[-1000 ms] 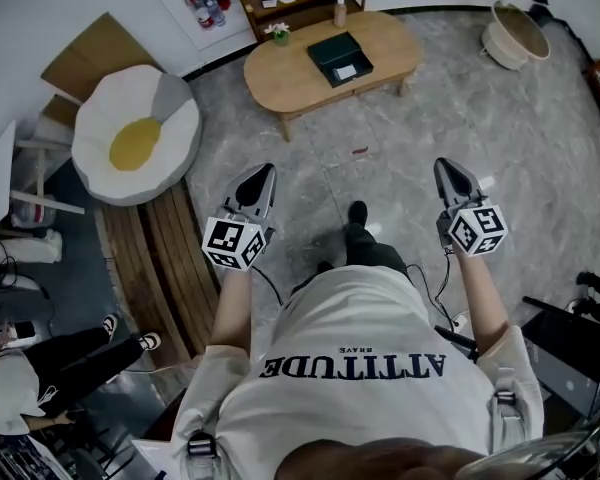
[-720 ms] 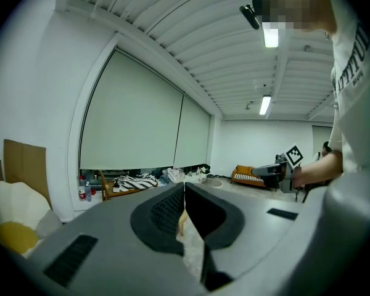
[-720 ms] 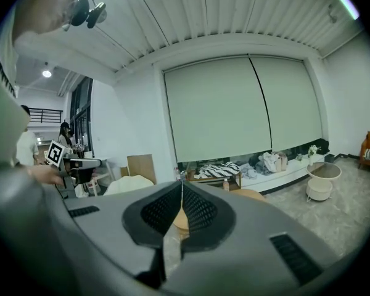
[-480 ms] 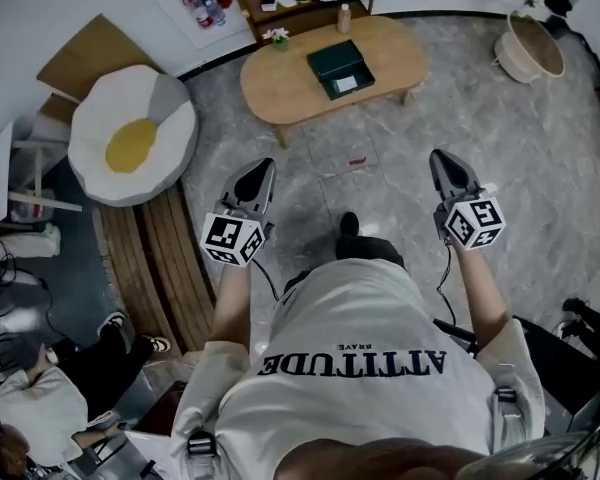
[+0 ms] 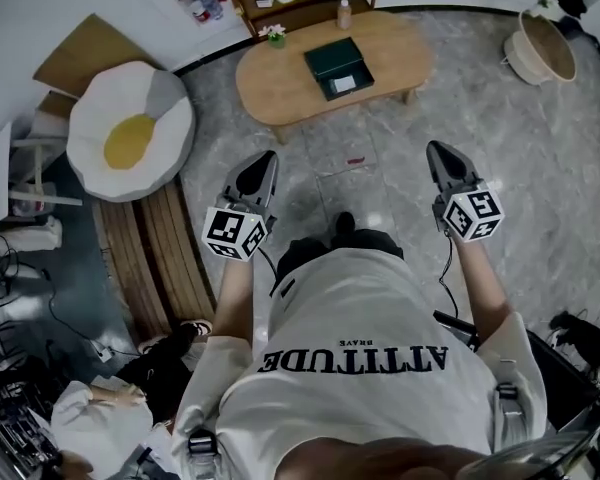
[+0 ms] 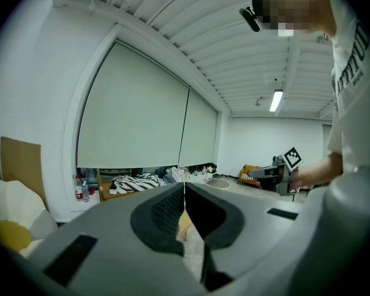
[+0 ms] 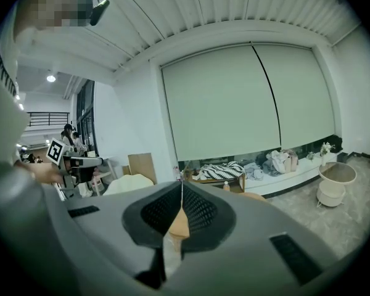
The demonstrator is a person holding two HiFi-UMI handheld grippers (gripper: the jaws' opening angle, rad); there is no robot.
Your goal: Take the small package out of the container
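Observation:
A dark green box-shaped container (image 5: 336,65) lies on the oval wooden table (image 5: 280,83) at the far side of the stone floor. A small white package (image 5: 346,84) shows in its near corner. My left gripper (image 5: 268,158) and right gripper (image 5: 435,149) are held out side by side over the floor, well short of the table. Both point toward it. The left gripper (image 6: 184,187) has its jaws pressed together with nothing between them. The right gripper (image 7: 182,185) is shut and empty too. The table's wood shows as a sliver beyond each pair of jaws.
An egg-shaped cushion (image 5: 130,133) and wooden planks (image 5: 160,253) lie to the left. On the table stand a bottle (image 5: 344,13) and a small flower pot (image 5: 274,34). A basket (image 5: 545,48) sits at the far right, and a person crouches at the lower left (image 5: 100,413).
I have walked forward, and both grippers have come closer to the table, still shut. The table sits lower in the head view. The person at lower left has shifted.

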